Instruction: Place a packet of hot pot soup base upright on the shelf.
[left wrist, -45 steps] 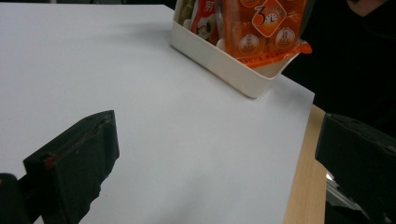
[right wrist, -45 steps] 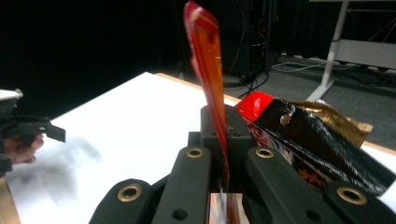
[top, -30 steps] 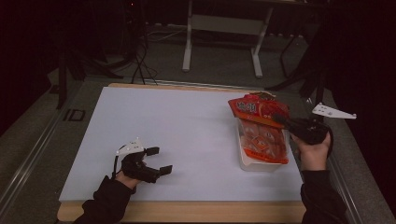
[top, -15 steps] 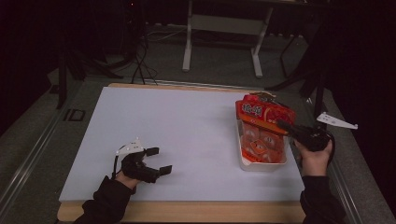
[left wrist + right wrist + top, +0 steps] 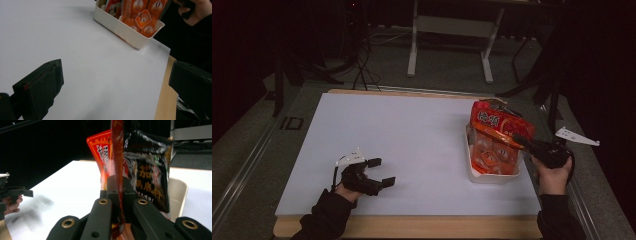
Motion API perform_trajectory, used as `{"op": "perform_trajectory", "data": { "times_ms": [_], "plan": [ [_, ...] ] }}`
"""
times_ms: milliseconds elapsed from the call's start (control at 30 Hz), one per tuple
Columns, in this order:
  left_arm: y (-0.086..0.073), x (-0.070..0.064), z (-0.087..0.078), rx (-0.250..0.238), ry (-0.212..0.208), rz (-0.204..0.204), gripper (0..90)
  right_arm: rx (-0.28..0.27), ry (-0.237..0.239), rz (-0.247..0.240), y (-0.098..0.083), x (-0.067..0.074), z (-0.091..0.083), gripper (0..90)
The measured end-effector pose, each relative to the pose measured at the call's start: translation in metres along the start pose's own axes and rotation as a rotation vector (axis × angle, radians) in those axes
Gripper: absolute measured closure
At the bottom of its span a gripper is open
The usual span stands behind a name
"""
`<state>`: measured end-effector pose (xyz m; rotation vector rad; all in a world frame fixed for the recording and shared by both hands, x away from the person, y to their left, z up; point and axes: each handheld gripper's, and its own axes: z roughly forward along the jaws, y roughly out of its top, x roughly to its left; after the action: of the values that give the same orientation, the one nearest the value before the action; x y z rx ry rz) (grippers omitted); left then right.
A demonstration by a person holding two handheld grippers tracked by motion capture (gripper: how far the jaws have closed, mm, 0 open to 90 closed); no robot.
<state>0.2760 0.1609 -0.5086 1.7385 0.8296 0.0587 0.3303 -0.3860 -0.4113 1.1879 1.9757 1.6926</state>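
A red and orange snack packet (image 5: 499, 125) with white characters on its face stands tilted above the far end of the white rectangular tray (image 5: 484, 177), at about three o'clock on the white table top, its lower edge reaching down toward the packets inside. From the right gripper view the same packet (image 5: 117, 157) is seen edge-on, its thin sealed seam pinched between two black pads. The tray sits flat near the right edge of the table, long side running from near to far, and holds orange packets (image 5: 141, 18) printed with white numerals, standing packed side by side.
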Motion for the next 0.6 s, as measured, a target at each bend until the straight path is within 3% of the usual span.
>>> {"op": "perform_trajectory", "data": {
  "times_ms": [200,300,333,433,600],
  "plan": [
    [0.0,0.0,0.002,0.005,-0.003,0.003,0.1,0.035,-0.067,-0.053,0.008,0.008,0.004,79.4],
    [-0.001,0.0,0.002,0.007,-0.005,0.005,0.0,0.036,-0.075,-0.055,0.01,0.009,0.005,76.7],
    [-0.001,0.0,0.002,0.007,-0.005,0.003,0.1,0.034,-0.078,-0.054,0.011,0.009,0.004,72.0],
    [-0.001,0.0,0.002,0.005,-0.005,0.002,0.1,-0.015,-0.065,-0.048,0.016,0.013,-0.001,61.3],
    [-0.001,0.0,0.003,0.005,-0.005,-0.002,0.1,-0.047,-0.053,-0.097,0.034,0.029,-0.01,47.3]
  ]
}}
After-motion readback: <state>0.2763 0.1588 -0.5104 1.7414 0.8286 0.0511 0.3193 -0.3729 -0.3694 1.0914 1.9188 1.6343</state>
